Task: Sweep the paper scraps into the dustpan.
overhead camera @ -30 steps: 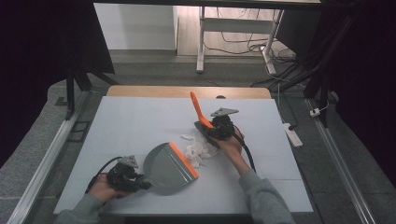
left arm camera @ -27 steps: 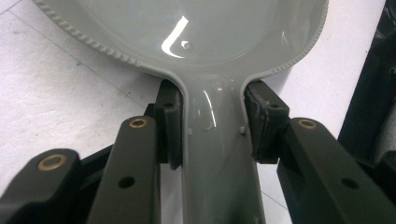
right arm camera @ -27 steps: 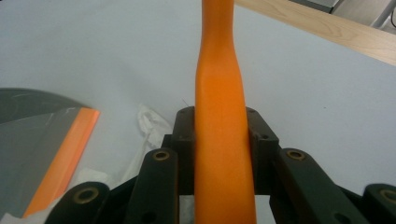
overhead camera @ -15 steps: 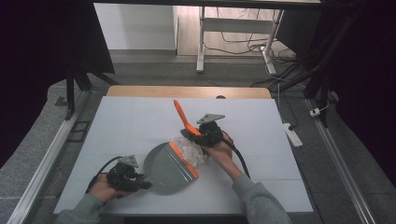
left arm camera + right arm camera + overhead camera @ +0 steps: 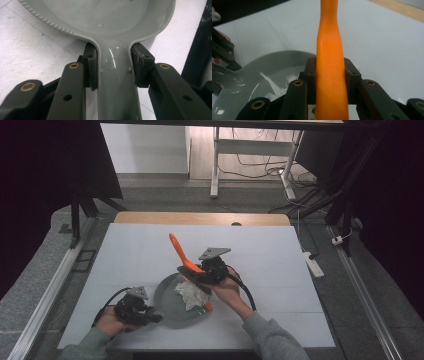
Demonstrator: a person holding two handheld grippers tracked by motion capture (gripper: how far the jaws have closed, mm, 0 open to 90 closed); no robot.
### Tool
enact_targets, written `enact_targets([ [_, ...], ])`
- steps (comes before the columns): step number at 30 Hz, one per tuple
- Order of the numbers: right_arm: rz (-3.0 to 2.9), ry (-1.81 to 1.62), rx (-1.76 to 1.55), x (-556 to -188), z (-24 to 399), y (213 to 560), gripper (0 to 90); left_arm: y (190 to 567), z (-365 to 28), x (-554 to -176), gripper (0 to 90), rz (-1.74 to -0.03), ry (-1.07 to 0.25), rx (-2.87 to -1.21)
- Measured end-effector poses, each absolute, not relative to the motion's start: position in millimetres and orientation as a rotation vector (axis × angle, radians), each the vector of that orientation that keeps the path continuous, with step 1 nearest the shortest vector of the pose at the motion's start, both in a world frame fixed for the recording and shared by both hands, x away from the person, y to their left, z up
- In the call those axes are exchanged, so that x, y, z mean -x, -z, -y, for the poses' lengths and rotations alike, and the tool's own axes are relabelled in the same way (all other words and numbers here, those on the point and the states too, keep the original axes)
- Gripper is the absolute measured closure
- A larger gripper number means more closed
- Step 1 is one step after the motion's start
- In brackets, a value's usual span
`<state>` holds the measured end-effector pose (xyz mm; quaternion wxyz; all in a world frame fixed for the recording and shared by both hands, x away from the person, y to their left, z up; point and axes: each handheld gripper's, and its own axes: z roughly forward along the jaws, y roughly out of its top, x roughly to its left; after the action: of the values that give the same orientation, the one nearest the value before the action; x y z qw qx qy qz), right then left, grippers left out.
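Clamping tight — left tool (image 5: pixel 113 67) on dustpan (image 5: pixel 105 17), right tool (image 5: pixel 329 75) on brush (image 5: pixel 329 50).

Both hand-held grippers are matte black. The left hand-held gripper (image 5: pixel 150 316) and the right hand-held gripper (image 5: pixel 196 276) each carry a grey three-cornered plate on top and trail a black cable off the back. Up close the jaw links are chunky black bars with brass-coloured rivets and small screw holes. The person wears grey sleeves (image 5: pixel 272 340) behind each gripper.
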<state>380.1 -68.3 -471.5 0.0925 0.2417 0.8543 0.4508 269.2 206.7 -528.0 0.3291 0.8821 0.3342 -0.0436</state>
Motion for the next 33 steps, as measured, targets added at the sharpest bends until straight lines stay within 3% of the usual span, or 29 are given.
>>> enact_targets([
  [21, -2.308, -1.298, -0.940, -421, 132, 461, 70.3, 528, -209, -270, 61.0, -0.892, 0.113, -2.296],
  [33, -2.311, -1.182, -0.996, -446, 133, 473, 70.3, 529, -212, -272, 61.0, -0.915, 0.110, -2.281],
])
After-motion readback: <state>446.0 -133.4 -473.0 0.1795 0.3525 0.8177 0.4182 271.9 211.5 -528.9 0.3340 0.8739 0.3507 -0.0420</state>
